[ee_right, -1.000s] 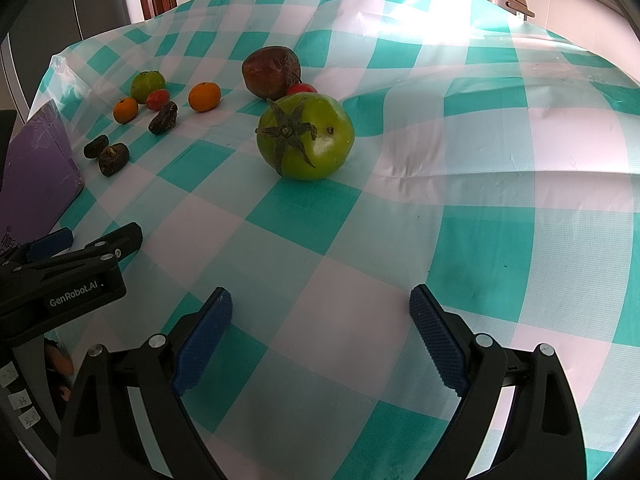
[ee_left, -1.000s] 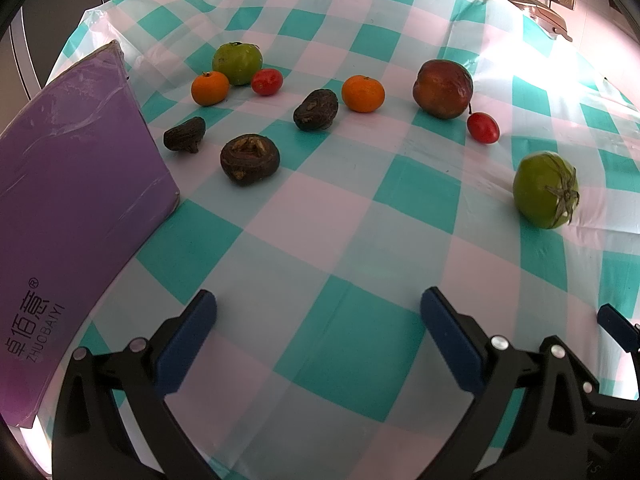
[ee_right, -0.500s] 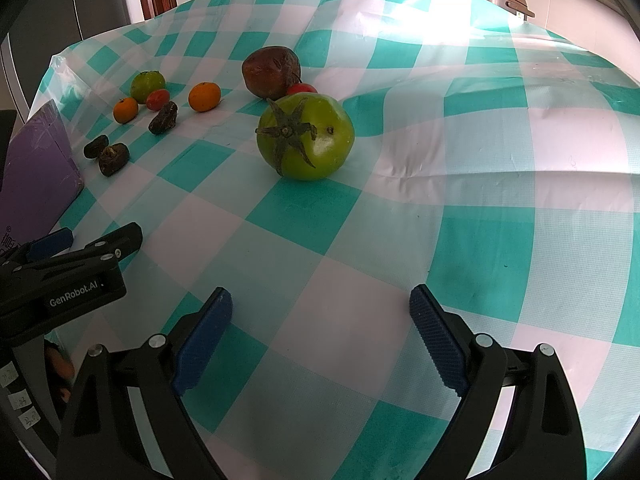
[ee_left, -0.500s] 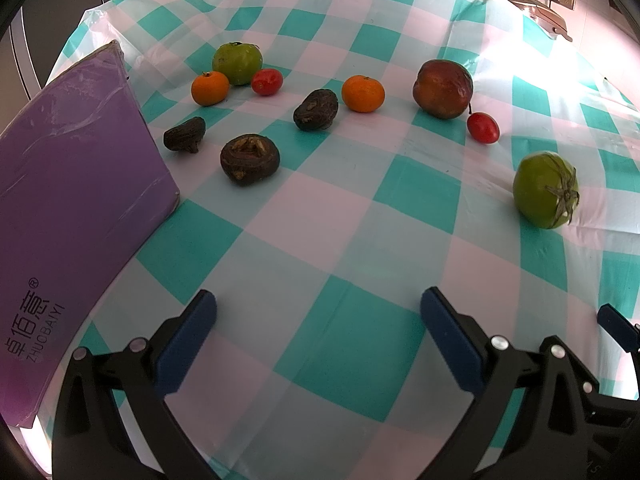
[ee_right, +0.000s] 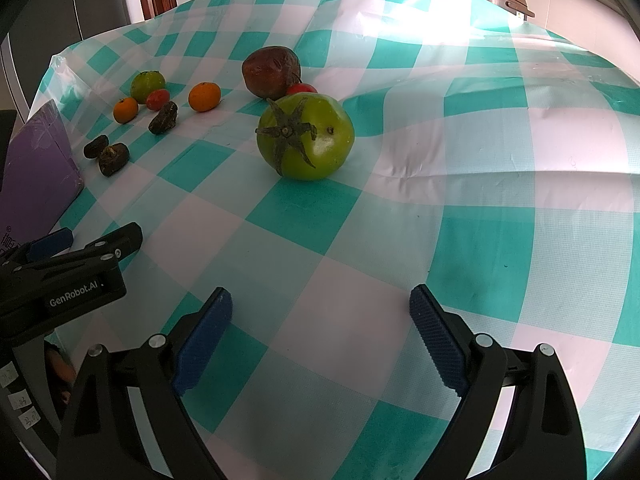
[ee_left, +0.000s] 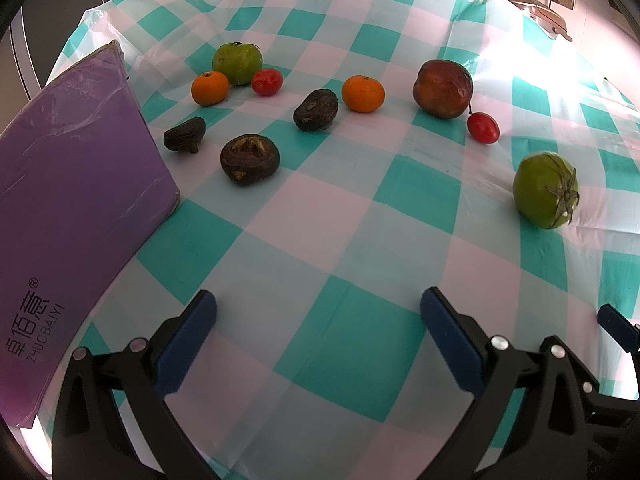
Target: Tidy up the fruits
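Your left gripper (ee_left: 318, 316) is wide open and holds nothing; it hovers low over the checked cloth on the counter (ee_left: 360, 352). Your right gripper (ee_right: 320, 312) is also wide open and empty.

In front of the right one, the nearest fruit is a big green tomato (ee_right: 306, 136) lying on its side. Behind it are a dark red fruit (ee_right: 272, 70) and a small red tomato (ee_right: 302, 89), just beside each other.

Farther left are an orange (ee_left: 363, 93), three dark wrinkled fruits (ee_left: 250, 159), a second orange (ee_left: 210, 88), a second red tomato (ee_left: 267, 81) and a second green tomato (ee_left: 237, 63). A purple box (ee_left: 68, 200) stands at the left edge.

I judge the task is hardly begun: the kinds are mixed and scattered, and every fruit remains to be sorted.
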